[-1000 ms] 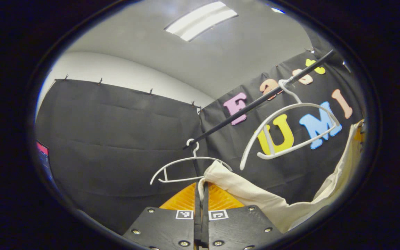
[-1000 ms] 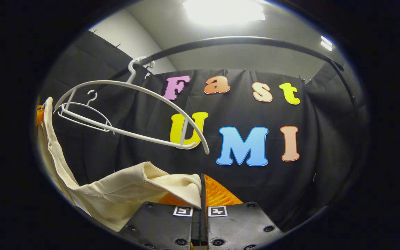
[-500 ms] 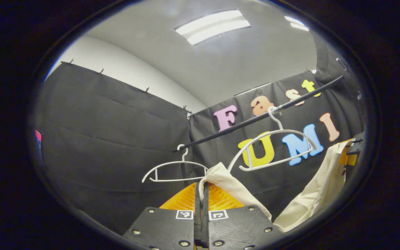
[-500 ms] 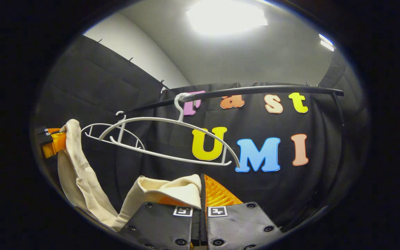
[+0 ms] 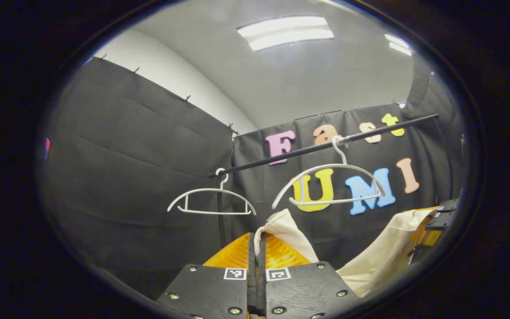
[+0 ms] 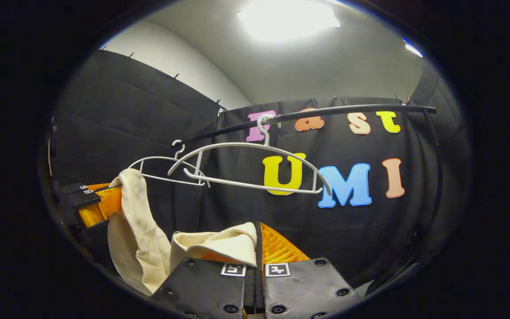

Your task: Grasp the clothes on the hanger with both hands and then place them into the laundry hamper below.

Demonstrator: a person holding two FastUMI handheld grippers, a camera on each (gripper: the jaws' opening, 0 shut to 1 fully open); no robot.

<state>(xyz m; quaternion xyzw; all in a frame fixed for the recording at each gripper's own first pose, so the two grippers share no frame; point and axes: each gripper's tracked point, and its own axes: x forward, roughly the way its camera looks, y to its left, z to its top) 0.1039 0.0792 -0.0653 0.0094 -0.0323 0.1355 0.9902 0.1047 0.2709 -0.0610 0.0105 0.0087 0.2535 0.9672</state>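
— Left gripper view first?
— Left gripper, bottom centre: clamped on a corner of the cream garment; cloth sags rightward to the right gripper at right edge, spread for carrying; bare hanger on the rail above centre.
— Right gripper view?
— Right gripper, bottom centre: pinched shut on the garment's other corner; left gripper at left edge holds the far end; hamper presumably below.
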